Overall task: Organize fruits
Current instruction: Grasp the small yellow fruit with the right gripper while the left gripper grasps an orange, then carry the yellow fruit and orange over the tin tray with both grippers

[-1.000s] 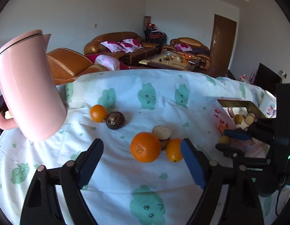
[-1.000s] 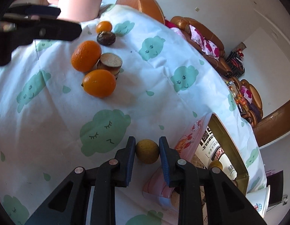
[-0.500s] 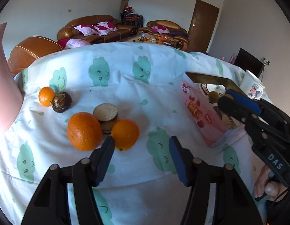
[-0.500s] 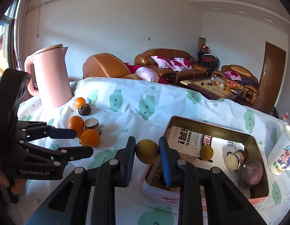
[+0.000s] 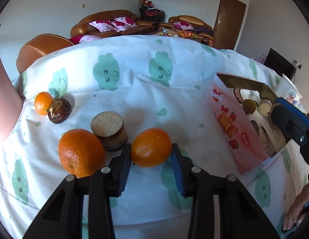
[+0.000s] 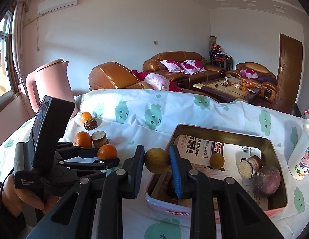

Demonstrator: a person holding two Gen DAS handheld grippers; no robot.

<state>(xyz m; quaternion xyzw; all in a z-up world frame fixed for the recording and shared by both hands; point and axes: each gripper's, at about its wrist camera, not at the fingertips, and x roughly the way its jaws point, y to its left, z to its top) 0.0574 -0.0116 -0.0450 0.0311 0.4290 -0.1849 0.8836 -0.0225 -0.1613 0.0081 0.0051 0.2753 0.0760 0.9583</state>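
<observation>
On the cloud-print tablecloth [image 5: 134, 75], the left gripper [image 5: 151, 153] is seen closing around a medium orange [image 5: 151, 147]; the fruit sits between the jaws, both pads appearing to touch its sides, and it rests on the cloth. Just beside it, a larger orange [image 5: 80, 151] and a cut brown cylinder-shaped fruit piece [image 5: 109, 129] are noted, touching one another. Farther back, a small orange [image 5: 42, 103] is found against a dark brown fruit [image 5: 59, 110]. A pink kettle [image 6: 50, 83] is recorded at the far left of the table.

The right gripper [image 6: 156, 163] is held narrow, clamped on a yellow-green round fruit [image 6: 156, 163], which is carried clear of the cloth at the near left rim of the pink tin [image 6: 274, 212]. Inside the tin, lined with printed paper, a smaller yellow-green fruit [image 6: 216, 161], a second cut piece [image 6: 249, 166] and a purple round fruit [image 6: 267, 180] are observed. A cartoon mug [image 6: 302, 155] stands just beside the tin's right side. A hand [image 6: 22, 193] is visible gripping the left tool's handle.
</observation>
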